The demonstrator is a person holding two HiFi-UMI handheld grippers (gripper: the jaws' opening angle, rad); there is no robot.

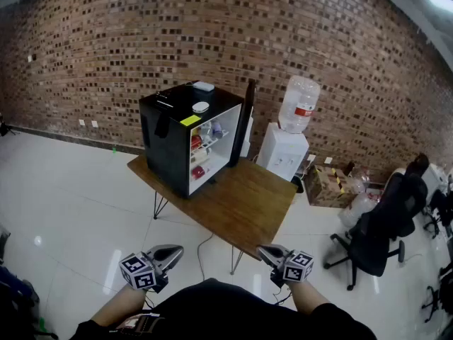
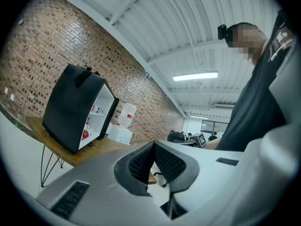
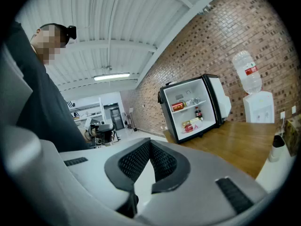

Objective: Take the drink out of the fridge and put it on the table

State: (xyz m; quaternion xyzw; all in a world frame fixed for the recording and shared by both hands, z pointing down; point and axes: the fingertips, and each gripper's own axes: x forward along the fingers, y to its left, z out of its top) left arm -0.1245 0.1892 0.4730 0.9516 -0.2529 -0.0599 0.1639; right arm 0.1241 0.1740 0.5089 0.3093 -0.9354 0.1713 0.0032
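The step in hand is the approach. The person stands well back from the table [image 1: 248,204], and the open fridge [image 1: 166,137] sits on its left end at about 12 o'clock. The left gripper [image 1: 172,251] and the right gripper [image 1: 265,251] hang low by the body, each with its fingers pressed together and nothing between them.

The drinks are inside the fridge. A red can [image 3: 178,106] lies on the upper shelf, a small dark bottle [image 3: 198,112] stands lower at its 4 o'clock, and more red packs lie on the compartment floor.

To do this well, walk in square to the opening. The door [image 1: 244,119] stands swung out at 1 o'clock and would likely block a reach from that side. Spread one gripper's fingers before entering. The upright bottle looks the easiest to take, gripped on its body rather than its cap. The bare wood at the fridge's 5 o'clock looks like a good place to set it down.
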